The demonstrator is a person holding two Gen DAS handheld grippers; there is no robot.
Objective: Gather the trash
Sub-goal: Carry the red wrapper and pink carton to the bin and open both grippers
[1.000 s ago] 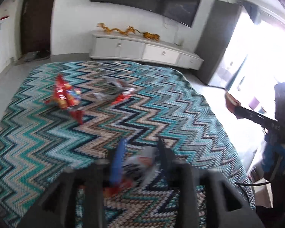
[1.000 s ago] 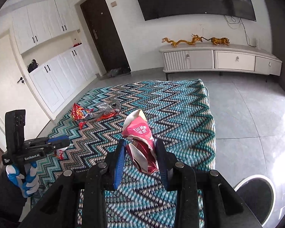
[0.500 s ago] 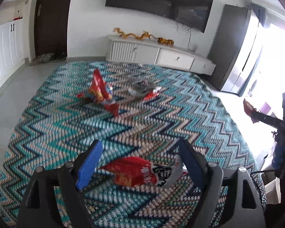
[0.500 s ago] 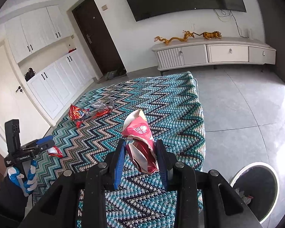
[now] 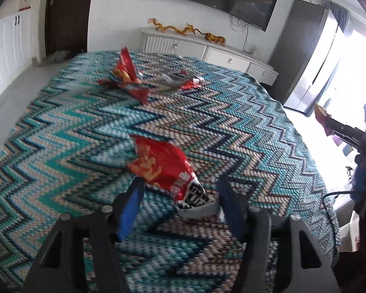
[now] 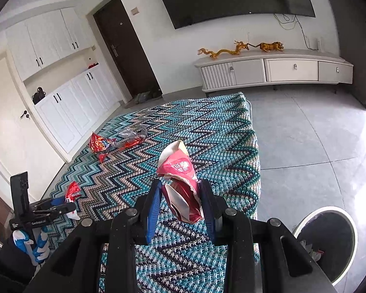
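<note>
Closing the left claw (image 5: 180, 183) around the red bag (image 5: 158, 163), lying on the rug (image 5: 231, 127) between the jaws and nearer the right finger, pads not yet pressing. Risking a pinch on the bag's near end only, letting the crinkly foil slip or swing out on lifting, or snagging rug loops with the low fingertips. Leaving the other wrappers (image 5: 126, 73) well ahead of this claw, with bare rug between for reaching. Gripping the pink wrapper (image 6: 178, 166) in the clenched right claw (image 6: 181, 185), its top sticking up past the fingertips. Risking a drop short of the bin (image 6: 302, 222), standing below and right of this claw on the floor (image 6: 305, 134), just past the rug's edge. Having open floor to the right for swinging over.
</note>
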